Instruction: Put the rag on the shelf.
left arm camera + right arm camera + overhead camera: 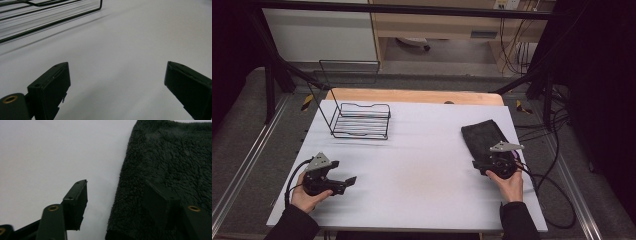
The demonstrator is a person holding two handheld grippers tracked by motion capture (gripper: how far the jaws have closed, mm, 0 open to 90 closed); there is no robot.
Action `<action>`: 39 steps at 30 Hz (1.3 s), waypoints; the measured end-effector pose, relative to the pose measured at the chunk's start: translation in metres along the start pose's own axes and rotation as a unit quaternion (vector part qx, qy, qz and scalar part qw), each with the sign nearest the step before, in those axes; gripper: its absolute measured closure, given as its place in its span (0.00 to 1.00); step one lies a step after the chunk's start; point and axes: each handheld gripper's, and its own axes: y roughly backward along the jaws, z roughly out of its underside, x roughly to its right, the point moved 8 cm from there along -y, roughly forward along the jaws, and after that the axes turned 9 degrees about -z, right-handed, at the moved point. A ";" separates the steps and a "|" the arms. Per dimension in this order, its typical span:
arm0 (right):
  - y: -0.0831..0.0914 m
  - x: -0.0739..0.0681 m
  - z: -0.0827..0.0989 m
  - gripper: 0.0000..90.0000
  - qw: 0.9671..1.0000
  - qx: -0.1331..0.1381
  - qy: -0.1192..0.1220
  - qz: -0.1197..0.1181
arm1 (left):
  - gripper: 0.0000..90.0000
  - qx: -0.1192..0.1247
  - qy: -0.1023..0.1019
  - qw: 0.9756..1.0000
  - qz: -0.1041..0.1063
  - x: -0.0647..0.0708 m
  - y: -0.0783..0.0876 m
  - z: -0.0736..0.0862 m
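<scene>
The dark folded towel [484, 137] lies flat on the right side of the white table [422, 175], its near end just under the right gripper [116, 195]. In the right gripper view one jaw stands over bare table beside the towel's left edge and the other over the pile, so the folded edge sits between them; the pads do not yet press on it, and the grip is not made. To do this step well, the gripper should sink until both pads reach the full thickness of the fold, then pinch well in from the corner so no layer slips free. A shallow bite would likely catch the top layer alone and let the towel unfold when lifted. The left gripper [116, 82] hovers with jaws spread wide and nothing between them, over bare table near the wire rack [361, 121], which stands at the far left, well apart from the towel
</scene>
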 end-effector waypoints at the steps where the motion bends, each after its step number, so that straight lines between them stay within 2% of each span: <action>1: -0.002 0.002 0.001 0.47 1.000 0.000 0.002 0.004 | 0.07 0.000 0.000 1.000 0.001 0.000 0.000 0.000; 6: -0.005 0.006 0.006 0.56 1.000 -0.010 0.008 0.021 | 0.08 -0.001 0.000 1.000 0.001 0.000 -0.001 0.000; 13: -0.007 0.008 0.010 0.65 0.998 -0.020 0.038 0.049 | 0.08 -0.002 0.000 1.000 -0.001 0.000 -0.001 0.001; 16: -0.009 0.007 0.012 0.70 0.995 -0.030 0.067 0.069 | 0.08 -0.003 -0.001 1.000 -0.002 0.000 -0.001 0.001; 21: -0.009 0.007 0.011 0.75 0.993 -0.042 0.077 0.082 | 0.08 -0.004 0.000 1.000 -0.002 -0.001 -0.001 0.001; 24: -0.009 0.007 0.011 0.81 0.992 -0.047 0.078 0.085 | 0.09 -0.004 0.000 1.000 -0.002 -0.001 -0.002 0.001; 29: -0.008 0.009 0.009 0.89 0.993 -0.045 0.070 0.082 | 0.09 -0.004 0.000 1.000 -0.003 0.000 -0.002 0.001; 39: 0.001 0.010 0.003 0.93 0.997 -0.025 0.038 0.063 | 0.09 -0.004 -0.001 1.000 0.000 0.001 -0.002 0.001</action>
